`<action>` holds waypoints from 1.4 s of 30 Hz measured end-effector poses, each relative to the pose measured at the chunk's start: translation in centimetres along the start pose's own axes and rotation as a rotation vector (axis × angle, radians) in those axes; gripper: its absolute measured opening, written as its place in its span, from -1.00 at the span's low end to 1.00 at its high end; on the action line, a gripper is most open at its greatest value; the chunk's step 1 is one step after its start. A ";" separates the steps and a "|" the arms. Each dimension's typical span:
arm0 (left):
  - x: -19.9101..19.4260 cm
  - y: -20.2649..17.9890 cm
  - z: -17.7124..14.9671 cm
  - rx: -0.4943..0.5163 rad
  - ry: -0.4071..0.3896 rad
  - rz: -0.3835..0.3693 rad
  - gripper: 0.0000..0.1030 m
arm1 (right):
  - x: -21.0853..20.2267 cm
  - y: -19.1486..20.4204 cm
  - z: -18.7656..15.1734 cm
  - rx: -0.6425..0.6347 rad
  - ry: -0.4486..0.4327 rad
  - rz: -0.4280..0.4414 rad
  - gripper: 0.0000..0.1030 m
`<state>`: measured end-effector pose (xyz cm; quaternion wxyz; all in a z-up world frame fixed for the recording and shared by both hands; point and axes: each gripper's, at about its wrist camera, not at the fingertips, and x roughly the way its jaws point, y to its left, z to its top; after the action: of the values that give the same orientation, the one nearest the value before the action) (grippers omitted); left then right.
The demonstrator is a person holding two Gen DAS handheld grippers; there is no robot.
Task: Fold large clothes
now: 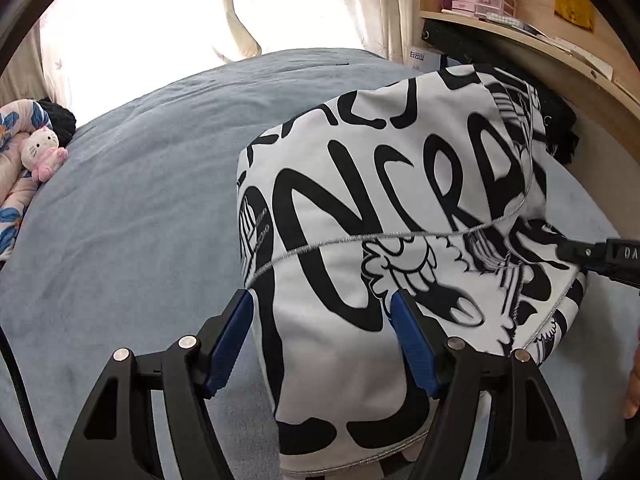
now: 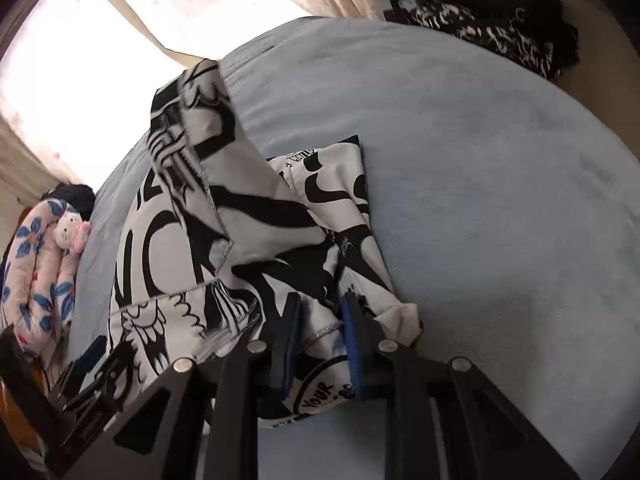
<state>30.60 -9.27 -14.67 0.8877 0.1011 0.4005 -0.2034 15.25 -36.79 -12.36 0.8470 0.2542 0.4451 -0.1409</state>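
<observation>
A large white garment with bold black graffiti print (image 1: 400,208) lies partly folded on the blue-grey bed (image 1: 140,208). My left gripper (image 1: 322,308) is open, its blue pads (image 1: 230,344) straddling the garment's near part, just above it. My right gripper (image 2: 320,316) is shut on a bunched edge of the same garment (image 2: 200,240) and lifts it, so a flap stands up over the bed (image 2: 480,200). The right gripper's black tip (image 1: 592,256) shows at the right edge of the left wrist view, on the cloth. The left gripper (image 2: 96,368) shows low left in the right wrist view.
A Hello Kitty plush (image 1: 42,152) and a floral quilt (image 2: 36,272) lie at the bed's left edge. A pile of black and patterned clothes (image 2: 500,32) sits at the far right corner. A wooden shelf with pink drawers (image 1: 480,0) stands beyond. Curtains (image 1: 312,4) cover the window.
</observation>
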 end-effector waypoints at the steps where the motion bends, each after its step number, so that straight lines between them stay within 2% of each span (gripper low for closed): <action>1: 0.3 -0.1 -0.4 0.008 -0.003 -0.004 0.36 | 0.4 -0.3 -0.5 0.001 0.012 -0.013 -0.66; 4: 1.1 -0.4 -1.1 0.041 -0.012 0.023 0.39 | 1.2 -0.7 -1.4 0.014 0.029 -0.027 -0.66; 7: 0.7 -0.1 -0.6 0.045 0.010 0.000 0.40 | -0.2 0.0 -0.5 0.019 0.030 -0.016 -0.60; 9: 0.4 0.6 0.2 0.030 0.026 -0.042 0.40 | -1.0 0.7 0.6 0.007 0.022 0.006 -0.41; 11: -0.1 1.2 1.3 0.012 0.013 -0.084 0.40 | -1.8 1.2 1.8 -0.004 -0.016 0.070 -0.03; 14: -0.6 2.5 3.6 -0.020 -0.008 -0.102 0.40 | -2.5 2.5 4.4 -0.021 -0.080 0.113 0.08; 19: 1.4 3.8 7.4 -0.049 0.008 -0.103 0.40 | -1.6 4.3 9.5 -0.089 -0.157 0.159 0.14; 21: 2.8 3.9 8.6 -0.058 0.025 -0.107 0.40 | -0.4 4.6 11.0 -0.115 -0.155 0.152 0.14; 23: 3.8 3.8 9.6 -0.064 0.033 -0.098 0.40 | 1.0 4.7 12.0 -0.140 -0.142 0.180 0.11; 24: 4.5 3.8 10.0 -0.069 0.036 -0.090 0.40 | 1.7 4.6 12.5 -0.150 -0.124 0.224 -0.03; 25: 4.7 3.7 10.3 -0.075 0.035 -0.084 0.40 | 2.3 4.5 13.0 -0.148 -0.105 0.211 -0.71; 26: 5.2 3.6 10.8 -0.080 0.026 -0.079 0.40 | 2.9 4.3 13.5 -0.140 -0.095 0.162 -0.88; 28: 6.4 3.3 11.2 -0.076 0.021 -0.035 0.40 | 4.4 3.5 14.2 -0.118 -0.082 0.101 -0.88; 30: 8.3 3.0 11.1 -0.066 0.053 -0.006 0.42 | 7.9 2.6 14.4 -0.086 0.010 0.021 -0.88; 32: 10.5 3.1 10.6 -0.082 0.117 -0.028 0.43 | 11.6 1.8 13.5 -0.067 0.105 -0.047 -0.82; 33: 11.2 3.4 10.4 -0.108 0.131 -0.040 0.45 | 12.7 1.7 12.9 -0.069 0.115 -0.063 -0.83; 37: 11.5 4.0 10.1 -0.142 0.134 -0.059 0.52 | 12.4 2.0 12.9 -0.068 0.097 -0.074 -0.77; 40: 10.5 4.1 10.2 -0.157 0.147 -0.042 0.52 | 10.8 1.7 13.0 -0.033 0.107 -0.077 -0.52; 42: 9.5 4.2 10.4 -0.159 0.145 -0.029 0.52 | 8.7 2.1 13.0 -0.028 0.076 -0.107 -0.43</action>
<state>45.05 -11.67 -14.88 0.8586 0.0389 0.4800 -0.1761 30.05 -42.38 -12.69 0.8243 0.2234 0.4916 -0.1699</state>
